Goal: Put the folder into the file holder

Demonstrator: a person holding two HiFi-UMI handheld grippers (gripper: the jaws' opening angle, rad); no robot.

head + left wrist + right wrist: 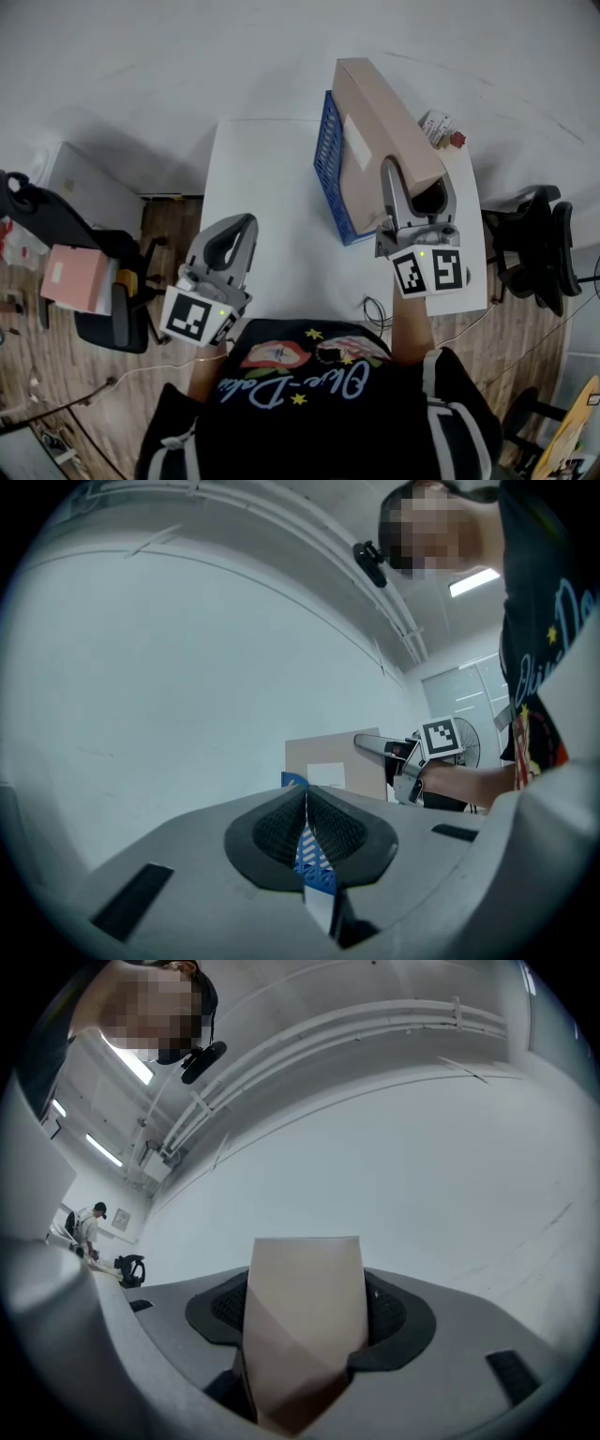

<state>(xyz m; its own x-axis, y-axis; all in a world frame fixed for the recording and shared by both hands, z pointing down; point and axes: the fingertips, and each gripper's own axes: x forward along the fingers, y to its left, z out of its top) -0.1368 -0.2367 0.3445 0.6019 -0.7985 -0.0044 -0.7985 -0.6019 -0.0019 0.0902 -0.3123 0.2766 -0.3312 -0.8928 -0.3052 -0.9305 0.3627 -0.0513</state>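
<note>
the folder point(375, 112) stands on its long edge, its long axis running from near right to far left across the counter point(272, 216), top edge tilted up toward the far end. the right claw point(417, 187) is clamped on its near end, the brown board filling the gap between the jaws. the blue holder point(330, 164) sits against the folder's left face; its mesh wall hides the folder's lower edge, so whether the folder is inside cannot be told. the left claw point(242, 225) hangs over the counter's near left edge, jaws pressed together on nothing.
</note>
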